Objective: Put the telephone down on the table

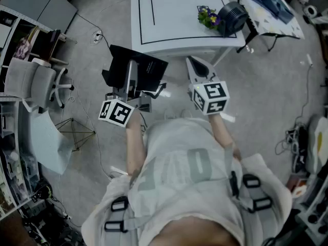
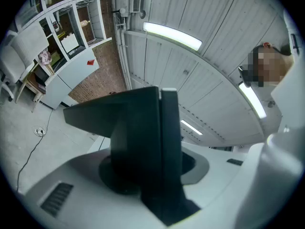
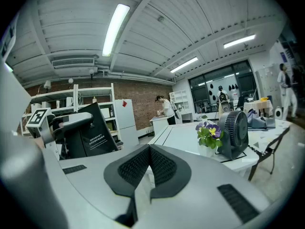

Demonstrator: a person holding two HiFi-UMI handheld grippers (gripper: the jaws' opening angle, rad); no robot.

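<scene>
Those long white fluorescent ceiling tubes (image 3: pixel 116 26) are doing all the lighting, and they're glaring a bit in both gripper views. Right under them the black slab-shaped telephone (image 2: pixel 143 142) is going near-silhouette, backlit and soft. Fisheye is bending everything toward black corners. The head view is looking dim and flat, with shadows barely showing.

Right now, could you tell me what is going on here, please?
A person stands in front of a white table with a gripper in each hand. The left gripper is clamped on a flat black slab with white print, apparently the telephone, and holds it in the air short of the table. The right gripper is shut and empty, and points towards the table's near edge. Flowers and a small fan stand on the table. The slab is not yet set down.
</scene>
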